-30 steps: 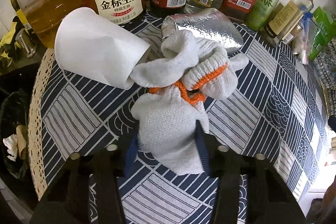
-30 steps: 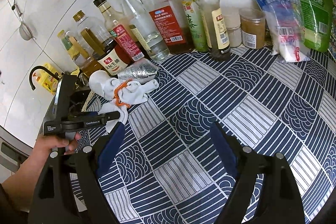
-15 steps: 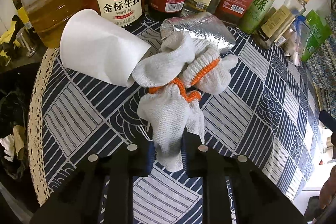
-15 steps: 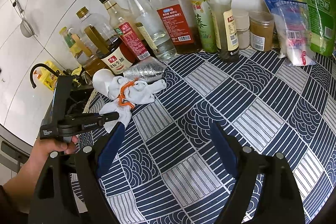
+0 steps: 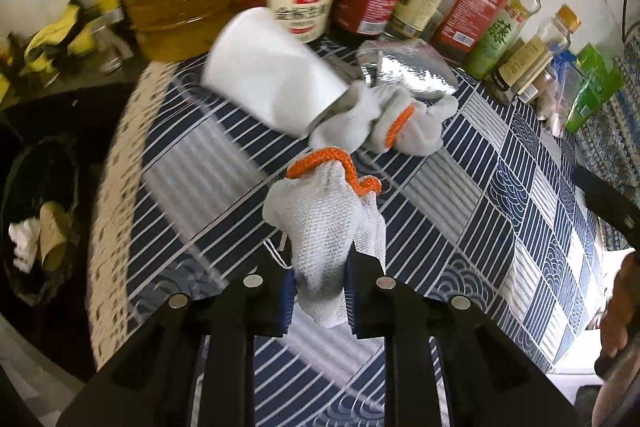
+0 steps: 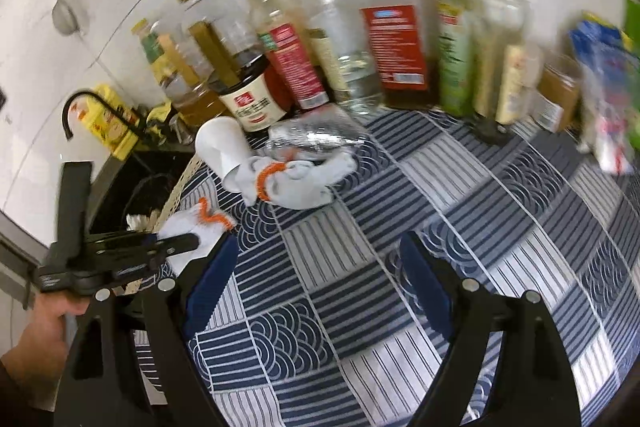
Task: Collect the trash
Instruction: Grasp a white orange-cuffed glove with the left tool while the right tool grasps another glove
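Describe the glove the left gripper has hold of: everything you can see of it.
The glove is white knitted fabric with an orange cuff edge, crumpled and limp. The left gripper is shut on its lower part; a loose thread dangles beside the pads. It hangs apart from the second glove, which lies against the tipped paper cup.

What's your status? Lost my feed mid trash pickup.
Left hand-held gripper shut on white glove. Right hand-held gripper open, empty. Second glove, paper cup left on table.

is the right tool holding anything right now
No, the right tool stands wide open over the bare patterned tablecloth, with nothing between its blue pads.
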{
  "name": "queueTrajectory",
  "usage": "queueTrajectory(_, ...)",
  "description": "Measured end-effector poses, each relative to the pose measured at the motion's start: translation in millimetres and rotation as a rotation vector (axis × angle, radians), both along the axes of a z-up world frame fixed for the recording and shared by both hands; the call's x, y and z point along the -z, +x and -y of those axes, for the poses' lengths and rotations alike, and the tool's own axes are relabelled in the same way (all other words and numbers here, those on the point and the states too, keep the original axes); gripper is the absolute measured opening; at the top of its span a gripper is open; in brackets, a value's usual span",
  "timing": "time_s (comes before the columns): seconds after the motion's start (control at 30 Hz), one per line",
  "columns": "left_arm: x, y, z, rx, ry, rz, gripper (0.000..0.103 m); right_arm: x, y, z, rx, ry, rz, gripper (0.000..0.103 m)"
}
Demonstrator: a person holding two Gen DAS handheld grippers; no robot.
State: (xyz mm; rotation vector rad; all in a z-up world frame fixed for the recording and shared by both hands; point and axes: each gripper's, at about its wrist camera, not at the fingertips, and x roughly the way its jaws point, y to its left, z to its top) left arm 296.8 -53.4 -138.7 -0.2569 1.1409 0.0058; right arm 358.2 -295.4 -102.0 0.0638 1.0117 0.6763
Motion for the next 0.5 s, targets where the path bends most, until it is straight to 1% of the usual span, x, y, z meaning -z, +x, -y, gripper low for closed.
queueTrajectory(0.2,-11,-38,-21,-0.076,-0.018,0.016,0.019,15,19,-50,-0.128,-0.089,0.036,0.082)
queueTrajectory(0.3,-14,-57,-32,-0.112,-0.036,0.020,0.019,26,31,-70,-0.194,-0.095,0.016,0.082)
queueTrajectory(0.4,-20,-76,-40,-0.142,-0.042,0.028,0.019,38,40,-91,-0.251,-0.126,0.007,0.082)
queueTrajectory(0.5,-23,-90,-45,-0.169,-0.041,0.032,0.019,47,49,-110,-0.303,-0.154,-0.010,0.076)
